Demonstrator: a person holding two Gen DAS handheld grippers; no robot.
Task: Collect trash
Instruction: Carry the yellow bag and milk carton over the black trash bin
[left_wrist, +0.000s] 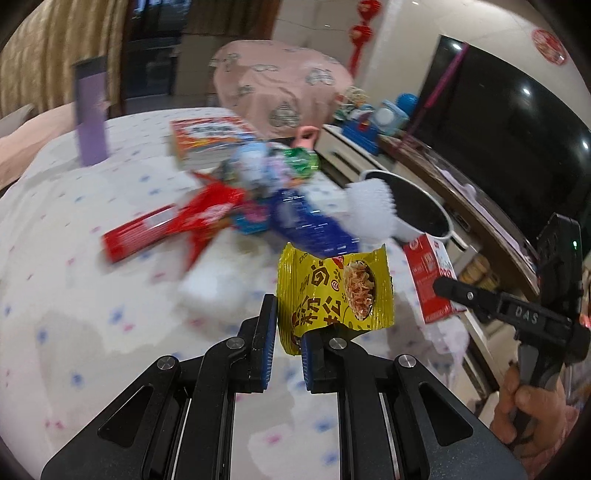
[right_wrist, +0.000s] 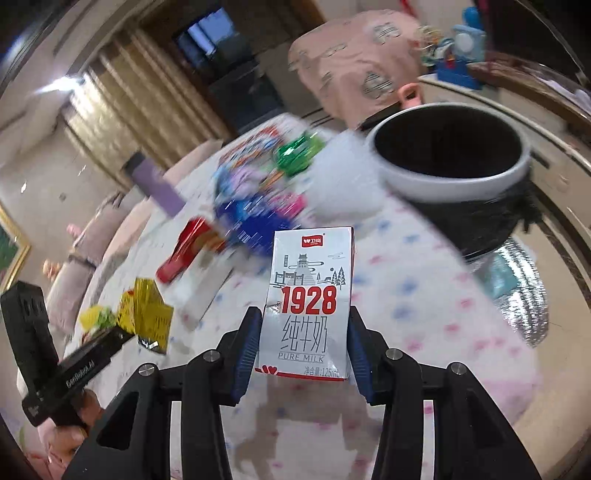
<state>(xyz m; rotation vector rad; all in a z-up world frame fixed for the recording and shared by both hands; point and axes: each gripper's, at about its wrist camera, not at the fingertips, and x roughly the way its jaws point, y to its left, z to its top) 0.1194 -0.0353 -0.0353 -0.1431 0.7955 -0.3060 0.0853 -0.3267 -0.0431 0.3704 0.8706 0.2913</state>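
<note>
Left wrist view: the left claw (left_wrist: 286, 338) pinches a yellow snack wrapper (left_wrist: 334, 291) by its bottom edge, letting it hang clear of the surface (left_wrist: 74, 314). The right claw (right_wrist: 303, 347) clamps a milk carton (right_wrist: 310, 306) by its sides, aimed toward the black-lined bin (right_wrist: 448, 157) ahead, presumably for dropping both.

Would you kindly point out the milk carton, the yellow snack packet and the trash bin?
milk carton (right_wrist: 308, 301), right wrist view, front face at the red numerals.
yellow snack packet (left_wrist: 332, 288), left wrist view, printed front.
trash bin (right_wrist: 454, 175), right wrist view, white rim.
</note>
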